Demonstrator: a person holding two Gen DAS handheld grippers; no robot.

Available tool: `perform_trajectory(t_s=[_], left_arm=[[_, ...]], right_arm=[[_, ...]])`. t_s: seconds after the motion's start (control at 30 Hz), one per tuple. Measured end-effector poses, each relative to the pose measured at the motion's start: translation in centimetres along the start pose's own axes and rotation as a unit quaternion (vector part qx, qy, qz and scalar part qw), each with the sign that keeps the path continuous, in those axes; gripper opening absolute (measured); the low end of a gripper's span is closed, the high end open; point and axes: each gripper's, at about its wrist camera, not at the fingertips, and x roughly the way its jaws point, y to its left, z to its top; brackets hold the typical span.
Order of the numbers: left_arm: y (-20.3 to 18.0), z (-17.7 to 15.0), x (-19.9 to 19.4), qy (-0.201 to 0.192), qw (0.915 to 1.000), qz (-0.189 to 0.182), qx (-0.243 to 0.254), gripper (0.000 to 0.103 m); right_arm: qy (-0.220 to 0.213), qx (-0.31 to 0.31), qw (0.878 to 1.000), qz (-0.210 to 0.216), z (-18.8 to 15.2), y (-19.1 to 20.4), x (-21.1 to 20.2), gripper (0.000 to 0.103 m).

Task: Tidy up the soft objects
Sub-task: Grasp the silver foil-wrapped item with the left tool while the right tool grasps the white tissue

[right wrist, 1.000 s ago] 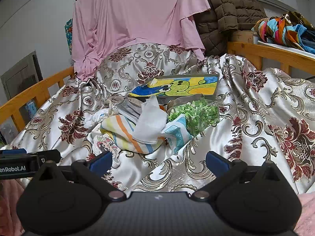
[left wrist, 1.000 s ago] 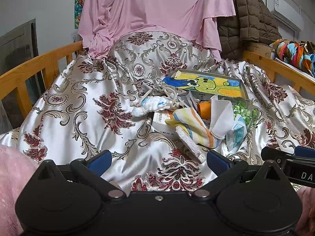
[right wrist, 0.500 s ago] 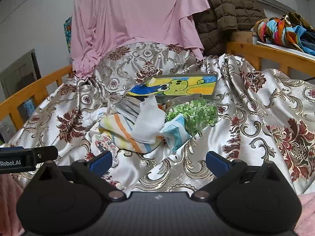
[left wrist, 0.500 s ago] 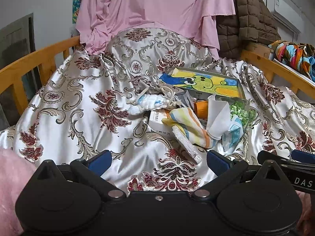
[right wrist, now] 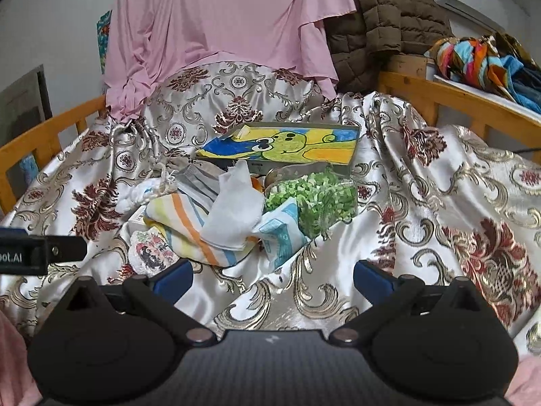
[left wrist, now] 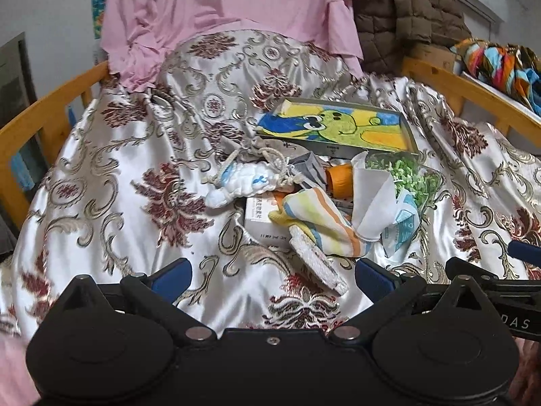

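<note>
- Satin bedspread [left wrist: 101,182], cream with maroon and gold scrollwork, covers the whole surface beneath both claws; wooden rails [left wrist: 44,118] run along either side.
- Pink garment [right wrist: 216,27] hangs far ahead of both claws, a brown quilted jacket [right wrist: 372,17] to its right.
- Cartoon-printed box [left wrist: 338,128] lies beyond the clutter pile, ahead of the left claw and slightly right.
- Striped cloth [left wrist: 321,220] sits just ahead of the left claw, right of its centre line; a flat grey-white pad [left wrist: 318,260] slants from under it toward the right finger.
- White folded cloth [right wrist: 236,209] rests on the striped cloth, ahead-left of the right claw.
- Green-filled clear container [right wrist: 318,199] stands ahead of the right claw (contents possibly shredded paper; unclear).
- White-and-blue knitted item [left wrist: 243,182] lies ahead of the left claw.
- Left gripper [left wrist: 272,275]: fingers spread wide, holding nothing.
- Right gripper [right wrist: 272,275]: fingers spread wide, holding nothing.
</note>
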Motion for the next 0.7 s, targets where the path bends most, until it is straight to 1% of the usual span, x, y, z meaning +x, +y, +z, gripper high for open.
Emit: perform_trajectory(t_s=[0.17, 0.27, 0.43, 0.5, 0.57, 0.63, 0.67, 0.7], left_arm=[[0.0, 1.6, 1.7, 0.027, 0.9991, -0.016, 0.029, 0.102], [0.0, 2.7, 3.1, 0.049, 0.9971, -0.031, 0.05, 0.102], [0.1, 3.9, 4.8, 0.064, 0.9924, -0.06, 0.086, 0.102], [0.1, 4.1, 5.6, 0.078, 0.9891, -0.081, 0.094, 0.102], [0.0, 3.9, 6.4, 0.096, 0.9849, -0.108, 0.095, 0.102], [-0.1, 3.5, 7.1, 0.108, 0.9817, -0.129, 0.09, 0.102], [-0.1, 3.3, 7.5, 0.112, 0.9807, -0.135, 0.086, 0.102], [0.0, 3.2, 7.8, 0.115, 0.9803, -0.139, 0.08, 0.102]], right_arm=[[0.001, -0.012, 1.0, -0.006, 0.9, 0.0, 0.9, 0.103], [-0.002, -0.029, 1.0, -0.009, 1.6, 0.1, 1.6, 0.103], [-0.016, -0.065, 0.997, -0.031, 2.7, 0.1, 3.2, 0.103], [-0.016, -0.06, 0.998, -0.018, 3.3, -0.4, 4.1, 0.103], [-0.015, -0.038, 0.999, 0.018, 4.1, -1.5, 5.0, 0.103], [-0.011, -0.013, 0.998, 0.063, 5.1, -2.6, 6.2, 0.103], [-0.005, -0.024, 0.997, 0.076, 5.7, -2.8, 6.8, 0.103], [-0.002, -0.045, 0.996, 0.076, 6.3, -2.8, 7.5, 0.103]])
